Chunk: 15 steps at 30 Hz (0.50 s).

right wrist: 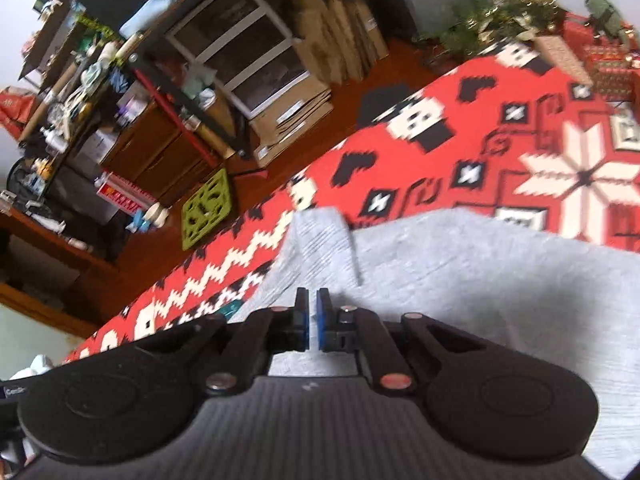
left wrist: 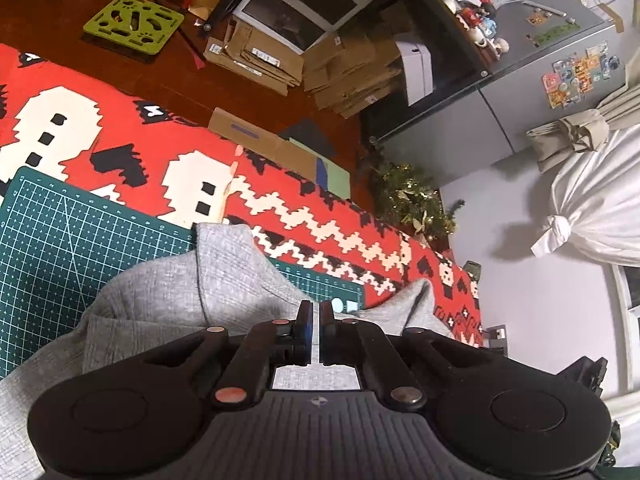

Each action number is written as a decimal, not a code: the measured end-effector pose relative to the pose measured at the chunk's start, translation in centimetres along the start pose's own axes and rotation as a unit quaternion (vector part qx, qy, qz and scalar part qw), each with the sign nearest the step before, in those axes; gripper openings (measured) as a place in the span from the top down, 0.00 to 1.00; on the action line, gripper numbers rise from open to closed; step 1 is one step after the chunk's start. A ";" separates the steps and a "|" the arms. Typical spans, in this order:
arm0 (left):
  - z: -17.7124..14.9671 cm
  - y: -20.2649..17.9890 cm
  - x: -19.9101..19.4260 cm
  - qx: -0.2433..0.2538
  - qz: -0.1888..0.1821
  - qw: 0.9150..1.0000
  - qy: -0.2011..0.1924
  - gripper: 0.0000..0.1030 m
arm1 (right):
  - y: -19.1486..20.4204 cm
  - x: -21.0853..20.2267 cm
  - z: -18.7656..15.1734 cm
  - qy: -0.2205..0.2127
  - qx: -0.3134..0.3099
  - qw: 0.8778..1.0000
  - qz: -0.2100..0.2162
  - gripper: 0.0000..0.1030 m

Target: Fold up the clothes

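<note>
The left tool (left wrist: 316,312) has its jaws closed together, and I cannot tell if cloth is caught between them. It hangs over the grey garment (left wrist: 160,312), which lies crumpled on a green cutting mat (left wrist: 80,232) and on the red patterned cloth (left wrist: 320,216). The right tool (right wrist: 312,300) is also closed, above the same grey garment (right wrist: 460,272); the picture there is blurred.
</note>
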State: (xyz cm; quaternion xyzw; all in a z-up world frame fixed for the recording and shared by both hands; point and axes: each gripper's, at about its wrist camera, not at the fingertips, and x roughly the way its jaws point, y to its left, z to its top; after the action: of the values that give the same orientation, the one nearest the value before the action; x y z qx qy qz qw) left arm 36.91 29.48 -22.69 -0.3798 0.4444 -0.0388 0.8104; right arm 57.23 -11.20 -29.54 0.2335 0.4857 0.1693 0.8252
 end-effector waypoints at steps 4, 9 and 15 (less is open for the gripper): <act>0.1 0.0 -0.4 0.003 0.003 1.000 -0.006 0.99 | 1.4 2.0 -0.8 0.007 -0.021 1.000 -0.019 0.97; 0.0 -0.4 -1.1 0.013 0.005 1.000 -0.016 0.99 | 3.5 -2.2 -2.2 -0.064 -0.065 0.996 -0.013 0.95; -1.2 -2.7 -2.1 0.053 0.011 0.998 -0.033 0.99 | 1.0 -6.1 -3.0 -0.126 -0.087 0.988 -0.012 0.92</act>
State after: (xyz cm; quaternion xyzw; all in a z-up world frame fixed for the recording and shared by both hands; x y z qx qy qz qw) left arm 35.45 27.75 -19.87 -0.3325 0.4189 -0.0413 0.8439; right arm 51.67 -12.77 -25.86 0.1740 0.3644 0.1703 0.8988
